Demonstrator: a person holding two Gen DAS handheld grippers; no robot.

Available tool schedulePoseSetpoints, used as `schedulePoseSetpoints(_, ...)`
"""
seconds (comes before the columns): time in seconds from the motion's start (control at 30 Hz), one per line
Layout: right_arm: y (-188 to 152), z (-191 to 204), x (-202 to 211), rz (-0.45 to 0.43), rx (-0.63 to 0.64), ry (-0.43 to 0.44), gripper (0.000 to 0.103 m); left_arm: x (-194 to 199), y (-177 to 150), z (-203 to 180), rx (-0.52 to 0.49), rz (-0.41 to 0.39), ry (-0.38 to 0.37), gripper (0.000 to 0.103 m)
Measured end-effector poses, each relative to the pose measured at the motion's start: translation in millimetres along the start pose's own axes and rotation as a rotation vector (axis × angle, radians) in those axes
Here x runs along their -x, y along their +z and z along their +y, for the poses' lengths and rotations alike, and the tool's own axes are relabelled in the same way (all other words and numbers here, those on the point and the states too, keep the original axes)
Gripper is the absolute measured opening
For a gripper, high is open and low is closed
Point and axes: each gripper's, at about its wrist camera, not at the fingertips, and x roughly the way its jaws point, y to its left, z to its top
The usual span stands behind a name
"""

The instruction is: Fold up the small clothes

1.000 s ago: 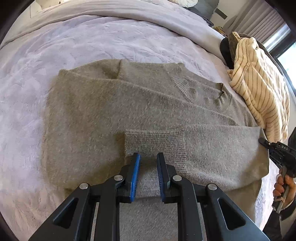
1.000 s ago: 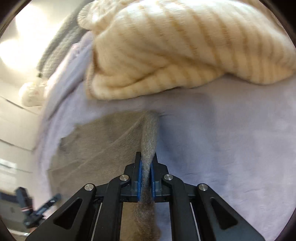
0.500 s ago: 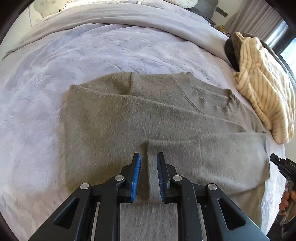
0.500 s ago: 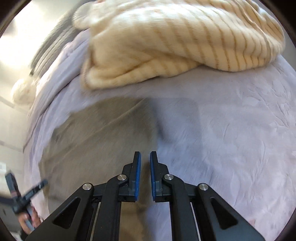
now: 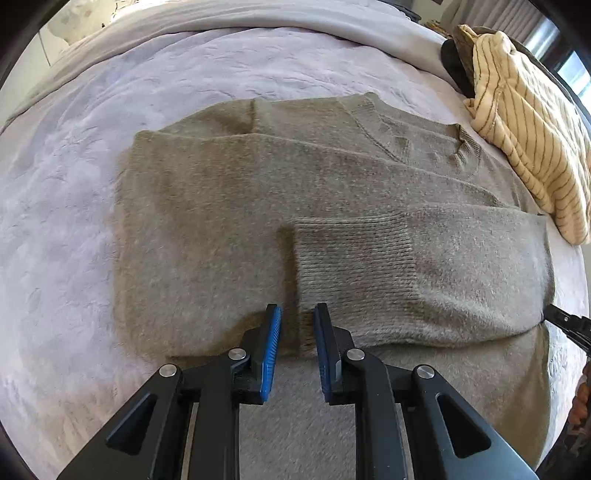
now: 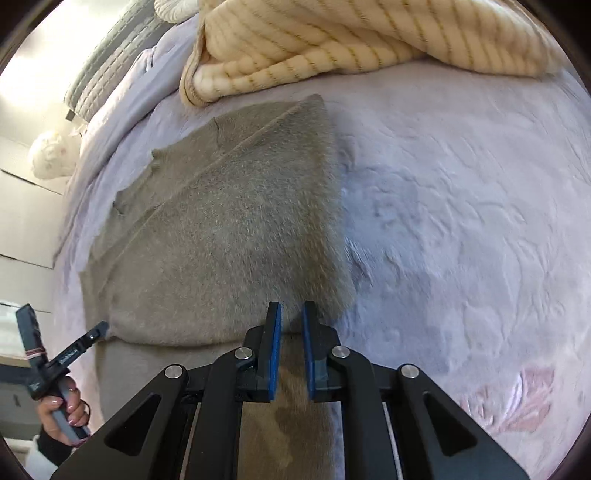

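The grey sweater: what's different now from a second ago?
The right gripper was pinching a fold of the grey sweater and let it go; its jaws have just been opening, with nothing pinched between them now. The sleeve now lies flat across the body. The left gripper stayed slightly apart above the cuff, gripping nothing. The striped garment stayed put on the bed.

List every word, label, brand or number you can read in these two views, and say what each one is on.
Nothing here can be read with certainty.
White lettering on the black finger of the left tool: too small and blurred to read.
Pale label on that tool's body: blurred, unreadable.
Grey-green knitted sweater and cream striped knit: no text visible.
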Motion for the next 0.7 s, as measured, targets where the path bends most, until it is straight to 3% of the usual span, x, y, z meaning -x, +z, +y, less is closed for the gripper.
schedulePoseSetpoints(0.1, -9, 3, 11, -0.008, 0.019, -0.029, 0.015, 7, -3, 3, 0.005, -0.006, 0.031, 0.021)
schedulePoseSetpoints(0.53, -40, 31, 11, 0.059, -0.003, -0.008, 0.016, 26, -28, 4, 0.030, 0.051, 0.065, 0.021)
schedulePoseSetpoints(0.67, -47, 40, 14, 0.071, -0.005, -0.004, 0.037, 34, -36, 4, 0.018, 0.064, 0.090, 0.021)
schedulePoseSetpoints(0.7, -49, 42, 16, 0.072, -0.002, -0.002, 0.037, 36, -38, 3, 0.019, 0.066, 0.094, 0.021)
